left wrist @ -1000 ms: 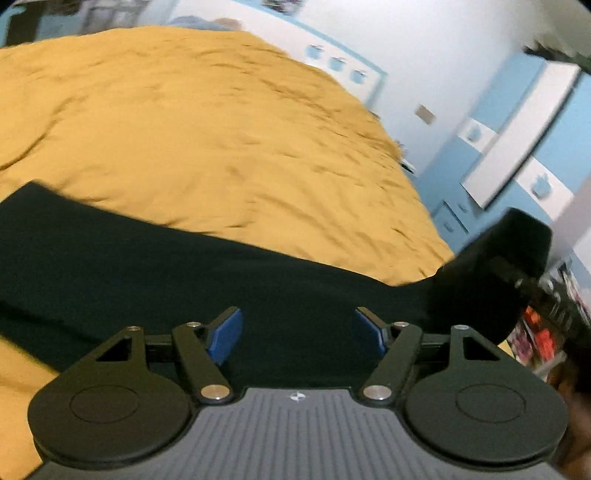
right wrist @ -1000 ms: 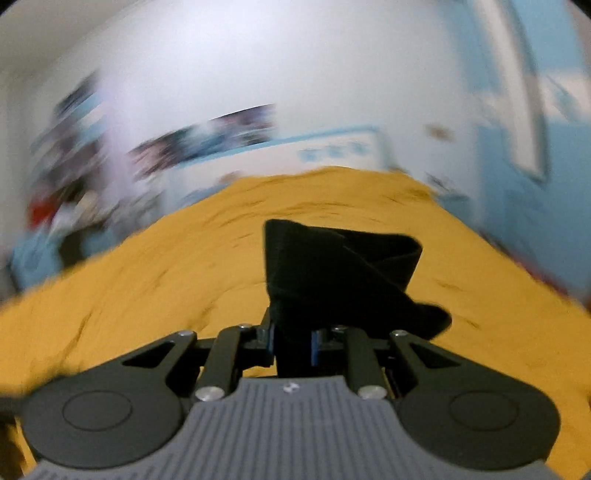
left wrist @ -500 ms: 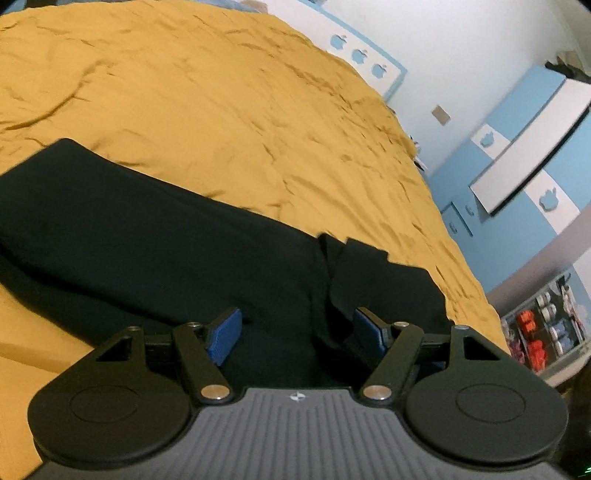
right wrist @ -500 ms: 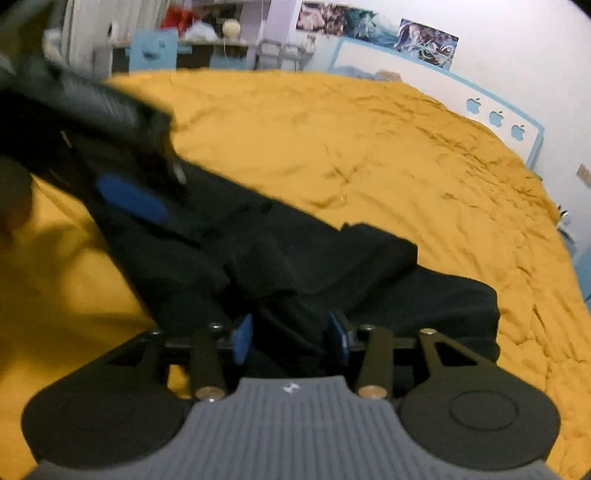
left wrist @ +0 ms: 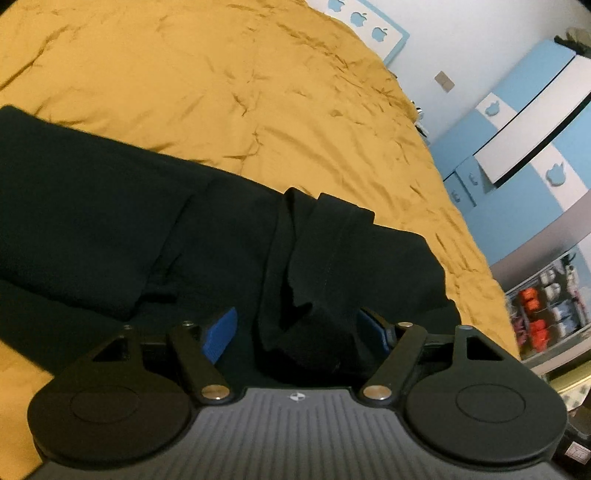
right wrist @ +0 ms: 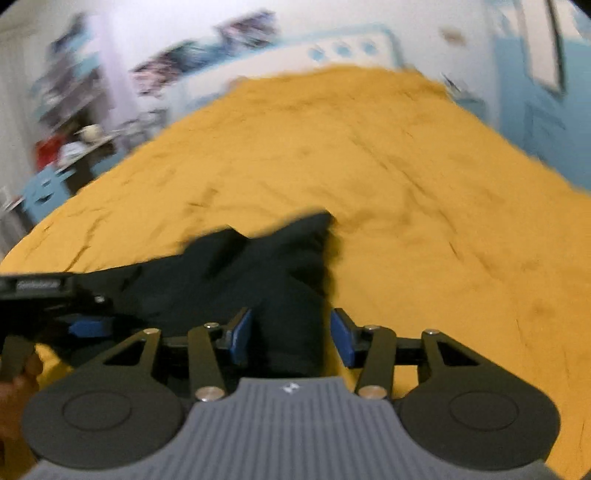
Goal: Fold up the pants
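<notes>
Black pants (left wrist: 110, 221) lie across the yellow bedspread (left wrist: 221, 92), with one end folded back in a bunched ridge (left wrist: 314, 258). My left gripper (left wrist: 297, 328) hovers low over that ridge. Its jaws stand wide and are closing a little, with the bunched cloth between the blue pads (left wrist: 221, 332) and the left pad clear of it. In the blurred right wrist view, my right gripper (right wrist: 291, 338) straddles a strip of the pants (right wrist: 288, 295). Its jaws are closing, and a gap shows beside each pad. The left gripper's blue pad (right wrist: 88, 328) shows at the left edge.
The bedspread (right wrist: 406, 184) stretches far beyond the pants. A blue and white wardrobe (left wrist: 524, 129) and shelves with small items (left wrist: 546, 314) stand past the bed's right edge. A white headboard (left wrist: 369, 26) lies at the far end. A hand (right wrist: 18, 387) is at the lower left.
My right gripper was shut on the lifted pants end; it has brought it down onto the pants and let go. My left gripper sank closer to the folded cloth.
</notes>
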{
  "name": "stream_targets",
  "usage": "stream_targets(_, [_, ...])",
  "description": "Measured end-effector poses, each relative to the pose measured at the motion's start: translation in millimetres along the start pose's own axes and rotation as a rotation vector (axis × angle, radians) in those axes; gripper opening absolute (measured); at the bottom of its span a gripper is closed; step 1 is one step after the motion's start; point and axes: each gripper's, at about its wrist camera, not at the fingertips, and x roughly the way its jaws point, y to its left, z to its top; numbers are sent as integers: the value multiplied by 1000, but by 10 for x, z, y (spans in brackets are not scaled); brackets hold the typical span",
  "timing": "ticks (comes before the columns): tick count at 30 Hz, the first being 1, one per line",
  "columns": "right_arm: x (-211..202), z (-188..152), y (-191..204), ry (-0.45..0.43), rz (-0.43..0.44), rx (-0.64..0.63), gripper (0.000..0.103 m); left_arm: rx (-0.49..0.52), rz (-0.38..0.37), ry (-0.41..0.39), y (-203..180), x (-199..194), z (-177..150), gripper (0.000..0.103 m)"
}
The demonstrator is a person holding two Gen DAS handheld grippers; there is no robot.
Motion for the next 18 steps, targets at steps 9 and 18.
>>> stream_targets(9, [-209, -311, -39, 69, 22, -43, 9, 24, 14, 1, 13, -39, -54, 42])
stream_targets(18, [-232, -363, -153, 43, 58, -11, 12, 193, 21, -53, -281, -85, 346, 86])
